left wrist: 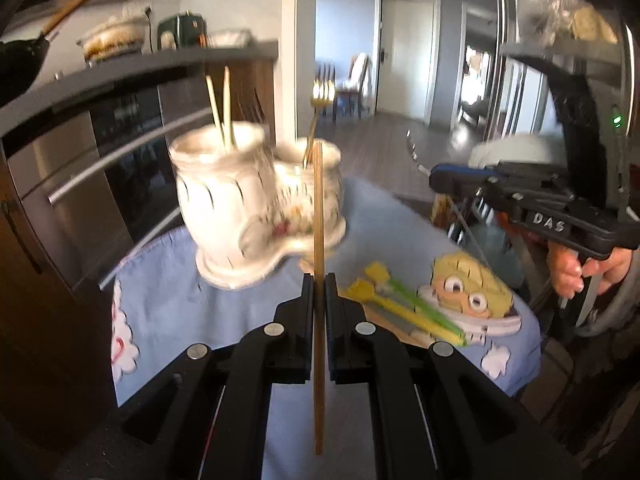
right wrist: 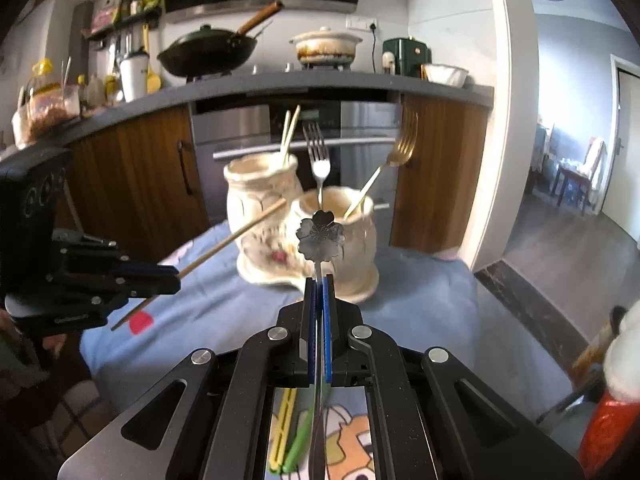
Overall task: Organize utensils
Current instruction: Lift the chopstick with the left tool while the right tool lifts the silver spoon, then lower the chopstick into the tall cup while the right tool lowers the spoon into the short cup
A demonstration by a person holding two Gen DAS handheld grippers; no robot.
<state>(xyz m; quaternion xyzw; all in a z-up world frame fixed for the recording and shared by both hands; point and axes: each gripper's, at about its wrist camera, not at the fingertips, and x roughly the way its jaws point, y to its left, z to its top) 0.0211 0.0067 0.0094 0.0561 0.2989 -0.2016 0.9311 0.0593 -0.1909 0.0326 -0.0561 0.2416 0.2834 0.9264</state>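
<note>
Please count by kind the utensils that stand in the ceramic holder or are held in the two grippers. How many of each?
Chopsticks: 3 (pair of chopsticks in the holder, single chopstick in the left gripper)
Forks: 2 (silver fork, gold fork, both in the holder)
Flower-ended metal utensil: 1 (in the right gripper)
Total: 6

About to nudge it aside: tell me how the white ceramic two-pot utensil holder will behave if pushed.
The white ceramic two-pot utensil holder looks heavy and wide-based, so it probably drags the blue cloth rather than tipping. Glazed ceramic likely chips if knocked.
</note>
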